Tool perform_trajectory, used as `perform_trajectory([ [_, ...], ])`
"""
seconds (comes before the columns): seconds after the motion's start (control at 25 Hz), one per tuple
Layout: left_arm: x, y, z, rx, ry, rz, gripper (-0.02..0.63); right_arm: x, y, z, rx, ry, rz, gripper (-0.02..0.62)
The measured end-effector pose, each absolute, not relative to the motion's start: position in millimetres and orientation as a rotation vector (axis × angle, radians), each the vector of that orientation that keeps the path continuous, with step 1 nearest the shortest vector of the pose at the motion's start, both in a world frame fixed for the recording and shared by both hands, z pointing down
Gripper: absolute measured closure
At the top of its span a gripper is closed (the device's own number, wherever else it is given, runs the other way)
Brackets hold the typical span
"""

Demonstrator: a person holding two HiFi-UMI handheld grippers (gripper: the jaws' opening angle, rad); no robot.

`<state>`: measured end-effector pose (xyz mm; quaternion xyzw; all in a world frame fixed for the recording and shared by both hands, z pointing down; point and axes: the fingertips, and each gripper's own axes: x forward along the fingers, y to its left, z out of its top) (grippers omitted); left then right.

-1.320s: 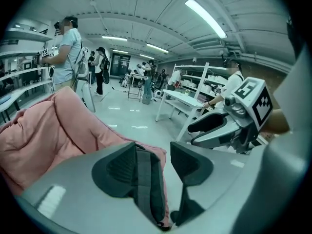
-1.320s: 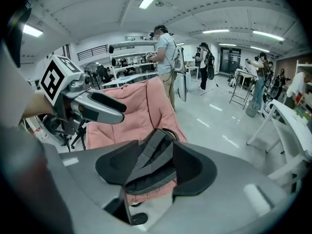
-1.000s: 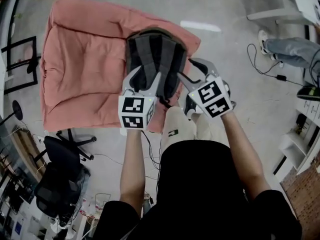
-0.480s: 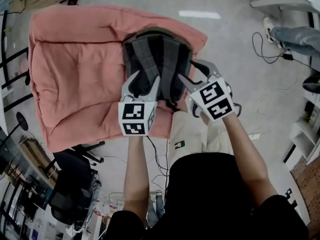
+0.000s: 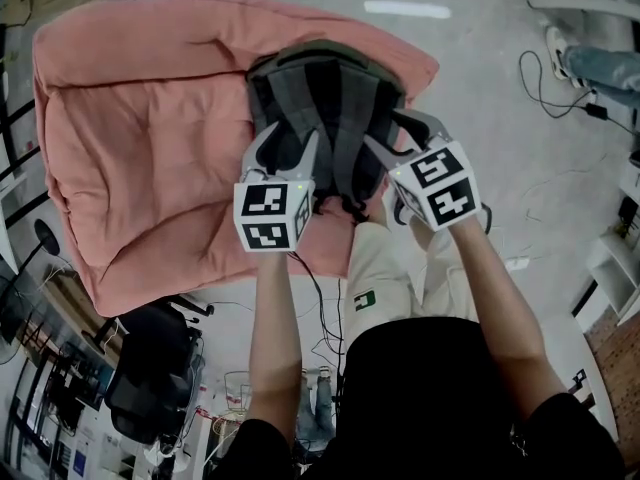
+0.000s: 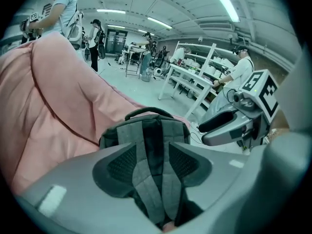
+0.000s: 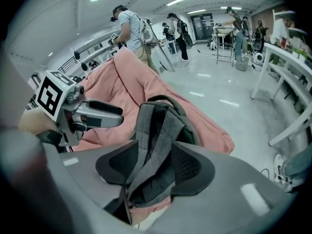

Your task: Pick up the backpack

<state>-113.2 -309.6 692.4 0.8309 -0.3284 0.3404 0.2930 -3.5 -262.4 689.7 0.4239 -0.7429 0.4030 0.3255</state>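
Nearest: the person's forearms and beige trousers point(image 5: 378, 268), just on the near side of the backpack point(image 5: 325, 93). Left gripper point(image 5: 287, 150) sits over the backpack's near end. Its jaws are wide apart and have just been closing a little. One grey shoulder strap point(image 6: 146, 179) lies between the pads, which do not press on it. Right gripper point(image 5: 398, 140) is at the backpack's near right corner, jaws likewise wide apart. The other shoulder strap point(image 7: 152, 147) lies loose between them, no grip made. Backpack: grey, strap side up, top handle point(image 6: 148, 111) at its far end. Directly beneath the backpack is a pink cushion point(image 5: 150, 158); the backpack lies on the cushion's right part, and the cushion spreads well out to the backpack's left. Black office chair point(image 5: 150, 368) to the backpack's near left. Grey floor point(image 5: 490, 118) to the backpack's right, with a black cable point(image 5: 545, 78) on it. Far beyond the backpack: white racks point(image 6: 187, 77) and standing people point(image 7: 129, 28).
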Motion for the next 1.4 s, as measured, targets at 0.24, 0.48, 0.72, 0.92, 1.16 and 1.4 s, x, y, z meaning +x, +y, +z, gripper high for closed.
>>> perform_trajectory([
  [0.24,-131.1,-332.7,728.5,2.171,-0.914,0.91,0.413,-12.0,-269.6,719.8,1.11,-1.936,1.115,0.376],
  [0.48,-133.6,-339.9,758.4,2.126,-0.92,0.904,0.428,-12.1,-269.0,748.7,1.093,-1.902,1.197,0.376],
  [0.72,-140.5,-352.2,775.5,2.103,-0.938,0.93,0.428,-8.7,-273.5,759.7,1.068,-1.901,1.187,0.376],
  [0.92,-136.5,-357.3,791.2,2.121,-0.886,0.941,0.442,-11.7,-278.1,767.9,1.056,-1.924,1.178,0.377],
  [1.16,-129.9,-358.5,803.7,2.136,-0.855,0.939,0.449,-7.3,-282.1,775.8,1.093,-1.923,1.193,0.379],
  [1.4,-130.6,-362.1,800.6,2.163,-0.831,0.949,0.454,-7.1,-287.9,773.5,1.148,-1.924,1.223,0.401],
])
